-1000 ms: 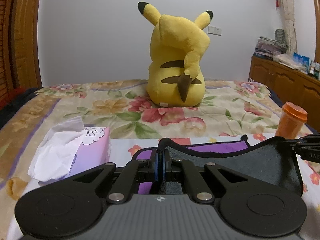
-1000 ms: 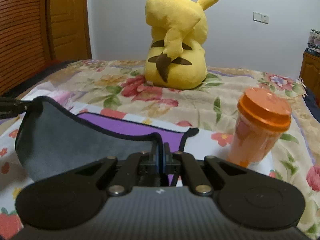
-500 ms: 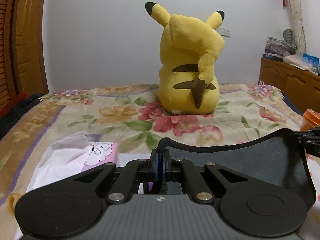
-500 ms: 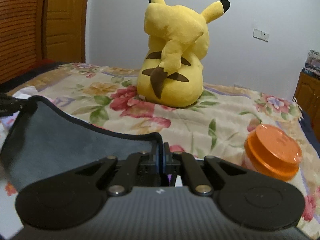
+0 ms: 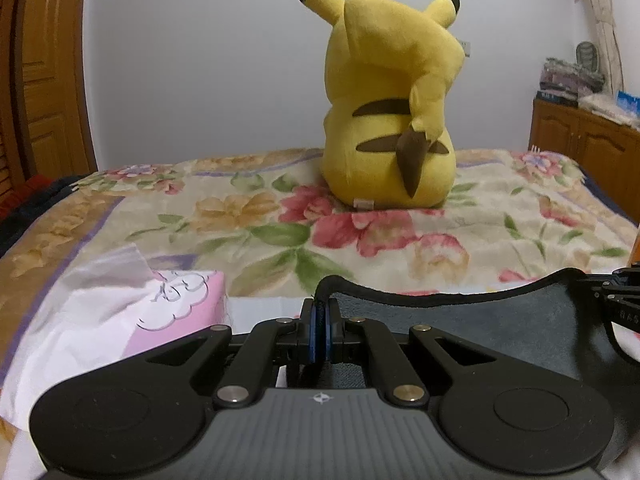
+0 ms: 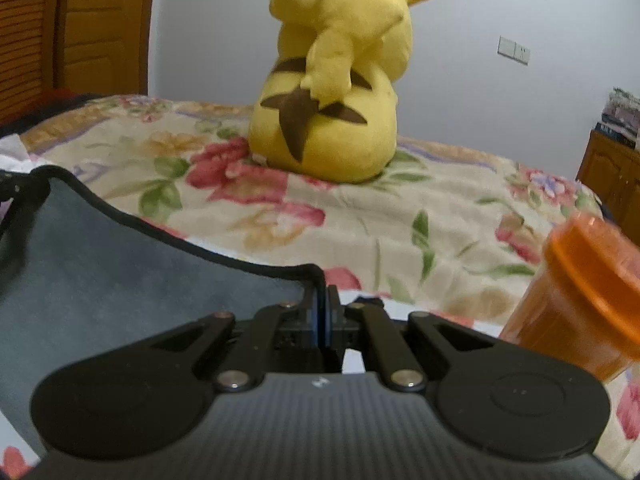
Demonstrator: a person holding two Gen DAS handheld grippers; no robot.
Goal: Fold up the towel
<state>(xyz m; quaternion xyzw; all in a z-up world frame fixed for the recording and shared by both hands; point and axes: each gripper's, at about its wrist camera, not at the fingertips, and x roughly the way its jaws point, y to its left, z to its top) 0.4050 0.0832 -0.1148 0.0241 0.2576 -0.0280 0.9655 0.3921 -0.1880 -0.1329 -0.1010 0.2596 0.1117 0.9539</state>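
Note:
The towel (image 5: 472, 320) is dark grey with a black hem; it also shows in the right wrist view (image 6: 120, 272). My left gripper (image 5: 320, 320) is shut on its left corner. My right gripper (image 6: 323, 312) is shut on its right corner. The towel's top edge hangs stretched between the two grippers, lifted above the bed. The right gripper's tip shows at the right edge of the left wrist view (image 5: 616, 296). The towel's lower part is hidden behind the gripper bodies.
A yellow Pikachu plush (image 5: 392, 112) sits on the floral bedspread (image 5: 248, 220) ahead. A pink tissue box (image 5: 176, 312) with white tissue lies at the left. An orange lidded cup (image 6: 580, 296) stands close at the right. A wooden cabinet (image 5: 580, 140) is far right.
Both grippers have carried the towel edge forward toward the plush. The purple side of the towel has dropped out of view. The orange cup is now closer to the right gripper.

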